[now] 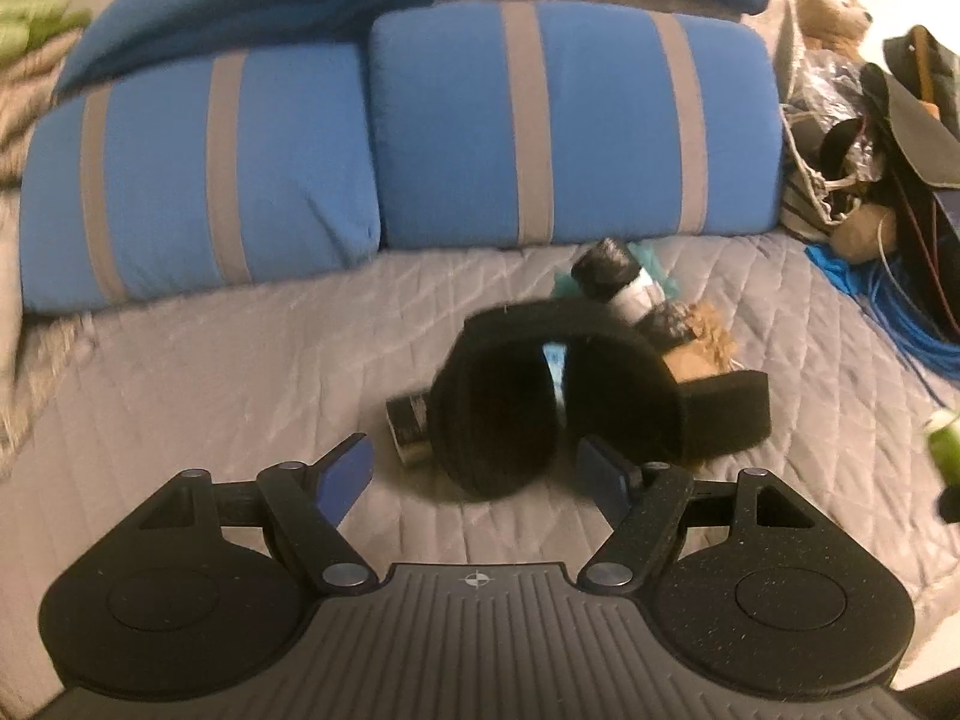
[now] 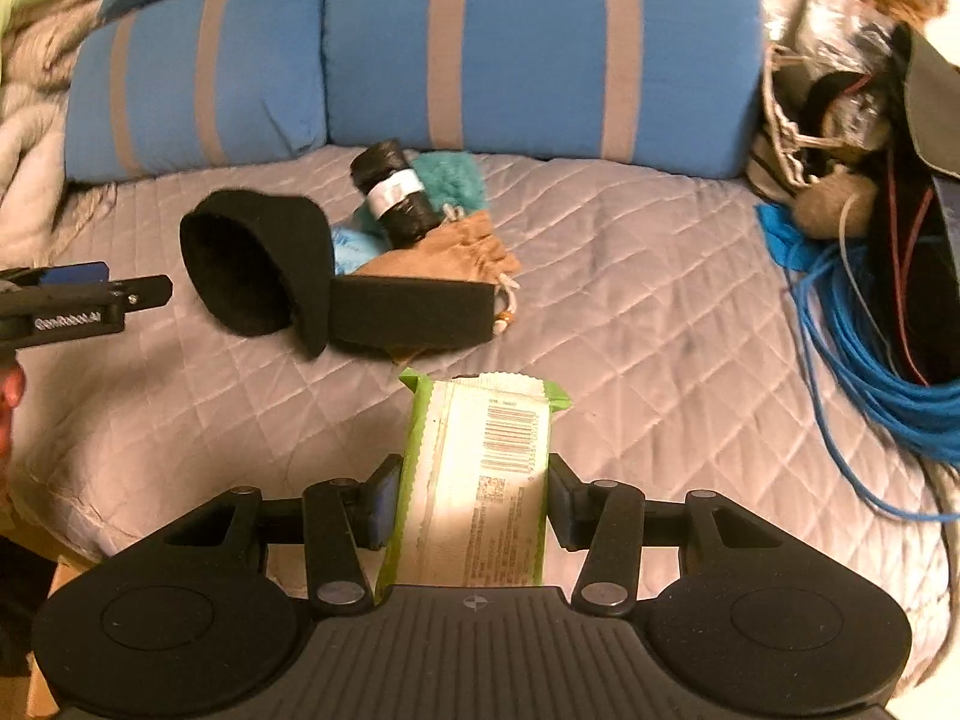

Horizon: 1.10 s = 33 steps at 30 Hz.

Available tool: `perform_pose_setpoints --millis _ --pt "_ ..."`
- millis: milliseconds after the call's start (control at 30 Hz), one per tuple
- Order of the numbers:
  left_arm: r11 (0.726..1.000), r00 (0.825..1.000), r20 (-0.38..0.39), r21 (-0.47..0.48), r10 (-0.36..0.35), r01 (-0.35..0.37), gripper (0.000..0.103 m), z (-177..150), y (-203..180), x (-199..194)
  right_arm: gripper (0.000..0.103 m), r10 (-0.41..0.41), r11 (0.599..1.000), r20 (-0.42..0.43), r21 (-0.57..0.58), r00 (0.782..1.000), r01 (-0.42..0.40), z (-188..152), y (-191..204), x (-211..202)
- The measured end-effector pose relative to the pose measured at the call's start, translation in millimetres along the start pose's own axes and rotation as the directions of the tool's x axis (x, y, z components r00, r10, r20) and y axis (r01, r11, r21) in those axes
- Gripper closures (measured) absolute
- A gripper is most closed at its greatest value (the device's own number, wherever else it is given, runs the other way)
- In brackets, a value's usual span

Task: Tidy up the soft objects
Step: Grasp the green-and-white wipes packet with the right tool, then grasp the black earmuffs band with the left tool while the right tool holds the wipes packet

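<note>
Wipes pack [image 2: 474, 480], pinched in the right gripper [image 2: 474, 495] above the quilt [image 2: 630, 312], could slip loose, while the left gripper [image 1: 477, 474] gapes empty before the earmuffs [image 1: 540, 402].

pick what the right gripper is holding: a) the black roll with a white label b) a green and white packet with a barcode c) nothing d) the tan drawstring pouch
b, the right gripper has its fingers pressed on both sides of the green and white packet, barcode facing up, above the grey quilt.
</note>
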<state>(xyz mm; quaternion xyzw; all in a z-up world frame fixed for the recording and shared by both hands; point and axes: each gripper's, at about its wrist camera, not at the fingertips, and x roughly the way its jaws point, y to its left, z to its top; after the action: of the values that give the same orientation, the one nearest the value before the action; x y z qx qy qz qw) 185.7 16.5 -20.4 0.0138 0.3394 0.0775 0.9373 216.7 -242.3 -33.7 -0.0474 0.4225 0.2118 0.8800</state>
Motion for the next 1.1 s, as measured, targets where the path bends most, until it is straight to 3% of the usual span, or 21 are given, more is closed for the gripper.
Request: perform_pose_setpoints --millis 367,500,567,833,900,967,1100 --pt "0.979 0.988 0.132 0.18 0.078 -0.101 0.028 12.2 -15.7 21.7 0.052 0.079 0.997 -0.002 0.012 0.997 -0.079 5.8 9.6 2.8" --pt "0.954 0.978 0.184 0.259 0.103 -0.149 0.029 13.5 -24.8 30.8 0.052 0.091 0.996 -0.007 0.007 0.996 -0.091 7.9 13.7 5.5" --pt "0.928 0.968 0.222 0.322 0.116 -0.185 0.03 13.5 -31.6 33.8 0.052 0.092 0.996 -0.007 0.011 0.996 -0.092 9.4 13.5 6.5" --pt "0.806 0.951 0.28 0.527 0.133 -0.268 0.054 3.8 -53.5 51.6 0.052 0.102 0.995 -0.016 0.022 0.995 -0.102 13.7 15.6 13.3" --pt "0.781 0.948 0.285 0.556 0.143 -0.285 0.073 0.0 -57.7 57.3 0.052 0.105 0.994 -0.016 0.021 0.994 -0.105 15.0 16.9 14.8" --pt "0.76 0.944 0.291 0.576 0.153 -0.301 0.086 -3.1 -60.3 60.6 0.052 0.109 0.994 -0.014 0.021 0.994 -0.109 15.9 17.9 15.7" --pt "0.746 0.948 0.277 0.596 0.155 -0.296 0.091 -4.3 -60.6 60.7 0.052 0.11 0.994 -0.012 0.023 0.994 -0.109 16.7 18.3 16.6"
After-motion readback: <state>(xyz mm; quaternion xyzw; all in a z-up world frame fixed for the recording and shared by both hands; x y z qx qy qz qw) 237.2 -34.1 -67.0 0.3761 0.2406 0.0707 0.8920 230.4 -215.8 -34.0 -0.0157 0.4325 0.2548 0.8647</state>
